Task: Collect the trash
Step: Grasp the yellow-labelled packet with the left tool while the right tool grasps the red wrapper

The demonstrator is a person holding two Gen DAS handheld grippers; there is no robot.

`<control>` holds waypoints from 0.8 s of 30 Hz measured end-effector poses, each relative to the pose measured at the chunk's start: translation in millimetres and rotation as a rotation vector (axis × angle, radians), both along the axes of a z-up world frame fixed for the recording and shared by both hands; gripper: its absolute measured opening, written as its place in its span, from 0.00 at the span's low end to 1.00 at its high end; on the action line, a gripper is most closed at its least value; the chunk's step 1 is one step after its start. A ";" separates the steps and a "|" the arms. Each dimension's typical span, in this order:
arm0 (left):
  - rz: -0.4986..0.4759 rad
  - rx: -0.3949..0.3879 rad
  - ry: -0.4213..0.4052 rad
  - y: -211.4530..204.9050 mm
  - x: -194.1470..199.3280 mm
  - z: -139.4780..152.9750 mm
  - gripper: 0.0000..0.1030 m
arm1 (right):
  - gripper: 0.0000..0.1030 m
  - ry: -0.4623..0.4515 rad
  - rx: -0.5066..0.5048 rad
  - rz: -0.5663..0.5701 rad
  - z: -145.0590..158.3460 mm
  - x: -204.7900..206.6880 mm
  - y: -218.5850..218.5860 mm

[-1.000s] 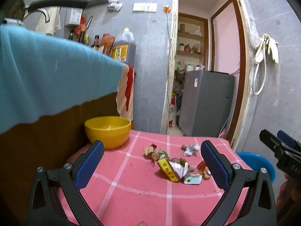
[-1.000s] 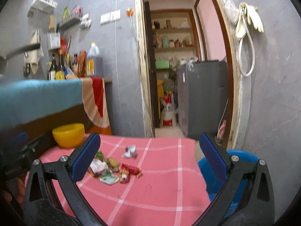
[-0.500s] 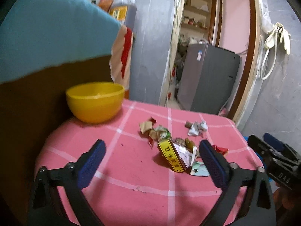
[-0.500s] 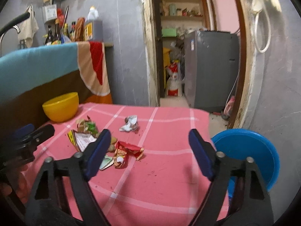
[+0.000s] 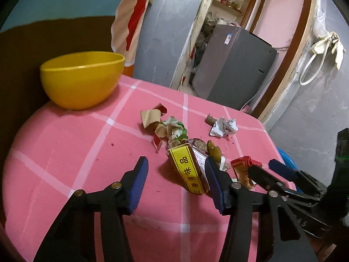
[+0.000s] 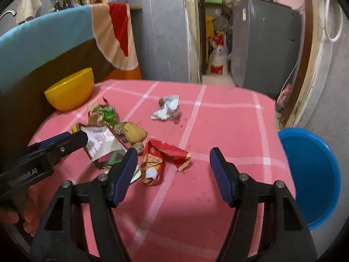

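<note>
Two grippers are in play, and both stand with fingers spread and nothing between them. Your left gripper (image 5: 176, 174) brackets the near end of the yellow-banded carton (image 5: 188, 170); its right pad sits just beside the carton's torn edge, the left pad well apart on bare cloth. Your right gripper (image 6: 173, 168) is lined up on the red wrapper (image 6: 162, 159), which lies between its pads without touching either.

The trash sits in a loose cluster at the middle of the pink checked tablecloth (image 6: 218, 131):
- the carton and the red wrapper, nearest you;
- crumpled brown and green paper (image 5: 168, 126) behind them;
- a white crumpled wrapper (image 6: 166, 110) set apart toward the far edge.

The blue basin (image 6: 312, 174) stands beside the table on your right, lower than the tabletop (the likely receptacle, since it sits where items can be dropped off the edge). The yellow bowl (image 5: 81, 78) rests at the far left corner, touching no trash.

Judged from this layout, collection has not begun. Each gripper has its own item so the two do not cross. The wrapper is thin and flat; expect it to slide unless you lower the pads to the cloth before closing.
</note>
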State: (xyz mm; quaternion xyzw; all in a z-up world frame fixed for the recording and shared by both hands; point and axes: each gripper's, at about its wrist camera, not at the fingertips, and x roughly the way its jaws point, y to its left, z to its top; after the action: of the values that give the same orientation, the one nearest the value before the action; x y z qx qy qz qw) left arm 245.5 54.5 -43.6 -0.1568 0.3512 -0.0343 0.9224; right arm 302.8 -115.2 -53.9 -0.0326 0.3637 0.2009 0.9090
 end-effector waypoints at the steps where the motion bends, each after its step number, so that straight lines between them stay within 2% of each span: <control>1: -0.003 -0.007 0.008 0.6 1.0 -0.8 0.41 | 0.63 0.014 0.001 0.001 -1.5 2.4 0.5; 6: -0.015 -0.043 0.027 2.3 5.4 -1.2 0.30 | 0.55 0.080 -0.002 0.012 -11.3 13.3 2.4; 13: -0.032 -0.053 0.011 -0.6 -0.7 6.5 0.19 | 0.26 0.096 0.007 0.019 -13.5 12.7 -0.5; 16: -0.029 -0.040 -0.011 -1.5 -5.5 9.3 0.18 | 0.22 0.087 0.015 0.021 -12.3 13.1 0.0; 24: 0.014 -0.003 -0.109 -1.8 -26.3 24.2 0.18 | 0.22 0.012 0.053 0.014 0.4 -5.0 -8.8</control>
State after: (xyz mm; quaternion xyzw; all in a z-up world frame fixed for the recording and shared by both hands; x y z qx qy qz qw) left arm 219.2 52.7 -19.5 -0.1587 0.2991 -0.0369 0.9402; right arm 297.8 -124.1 -53.5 -0.0100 0.3636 0.2171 0.9059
